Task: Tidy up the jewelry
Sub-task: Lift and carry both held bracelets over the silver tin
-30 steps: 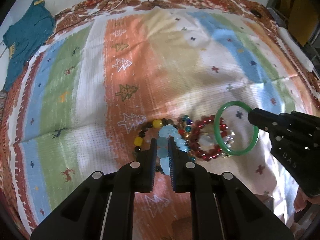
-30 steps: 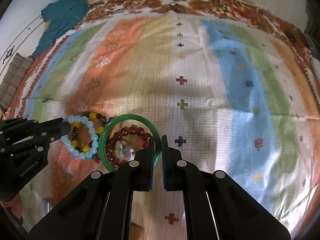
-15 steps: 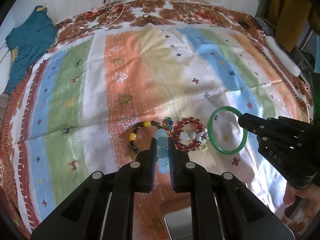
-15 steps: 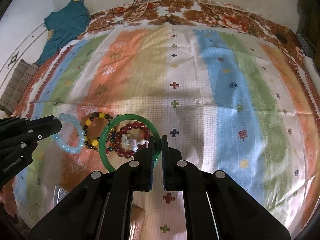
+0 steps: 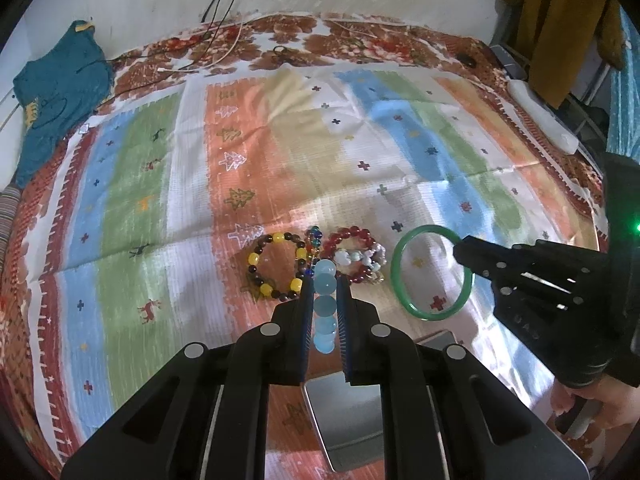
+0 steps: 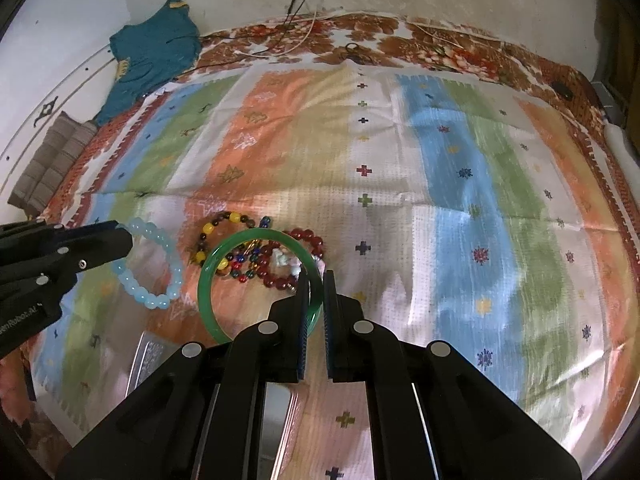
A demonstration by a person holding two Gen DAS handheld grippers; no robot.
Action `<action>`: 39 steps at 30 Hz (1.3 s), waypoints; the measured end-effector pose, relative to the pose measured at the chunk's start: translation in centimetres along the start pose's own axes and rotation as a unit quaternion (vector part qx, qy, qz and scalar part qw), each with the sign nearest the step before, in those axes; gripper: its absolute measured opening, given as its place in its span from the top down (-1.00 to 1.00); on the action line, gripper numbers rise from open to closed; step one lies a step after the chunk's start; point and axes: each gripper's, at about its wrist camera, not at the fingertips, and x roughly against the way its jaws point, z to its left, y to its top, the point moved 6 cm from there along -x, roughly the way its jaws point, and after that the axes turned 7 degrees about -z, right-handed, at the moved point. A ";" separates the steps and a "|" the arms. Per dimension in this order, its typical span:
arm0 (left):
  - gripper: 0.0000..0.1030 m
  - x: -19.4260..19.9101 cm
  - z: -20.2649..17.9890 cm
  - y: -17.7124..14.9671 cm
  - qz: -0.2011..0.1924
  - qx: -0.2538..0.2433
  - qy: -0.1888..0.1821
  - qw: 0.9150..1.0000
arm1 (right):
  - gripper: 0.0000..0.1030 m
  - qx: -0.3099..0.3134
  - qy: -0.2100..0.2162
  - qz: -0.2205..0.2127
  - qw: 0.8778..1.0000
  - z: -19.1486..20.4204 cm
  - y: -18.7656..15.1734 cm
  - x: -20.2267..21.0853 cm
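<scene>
Two hand-held grippers hang above a striped bedspread patterned with small crosses and trees, each clamped on a piece of jewelry. The left gripper has its jaws pressed together on a pale blue bead bracelet, which in the right wrist view dangles as an open loop clear of the cloth. The right gripper is closed on the rim of a green bangle, held up beside the pile. On the bedspread between them lie a black-and-yellow bead bracelet, a dark red bead bracelet with some white beads inside it, and a small multicoloured strand, all touching or nearly so. A flat silver tin sits beneath the left gripper (only partly visible). A teal garment lies at the far left corner.
</scene>
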 end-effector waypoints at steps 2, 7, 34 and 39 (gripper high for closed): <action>0.79 0.6 -0.3 -0.2 -0.003 0.000 -0.004 1.000 | 0.85 0.000 0.002 -0.001 1.000 0.1 -0.3 0.3; 0.79 2.1 -0.9 -0.6 -0.013 0.000 -0.014 1.000 | 0.85 -0.002 0.006 -0.005 1.000 0.3 -0.6 1.3; 0.79 6.3 -2.7 -4.8 -0.033 -0.005 -0.028 0.999 | 0.85 0.020 0.023 -0.016 0.999 2.5 -4.1 5.5; 0.78 6.5 -2.8 -5.4 -0.033 -0.003 -0.025 0.999 | 0.85 0.019 0.022 -0.022 0.999 2.9 -4.9 6.1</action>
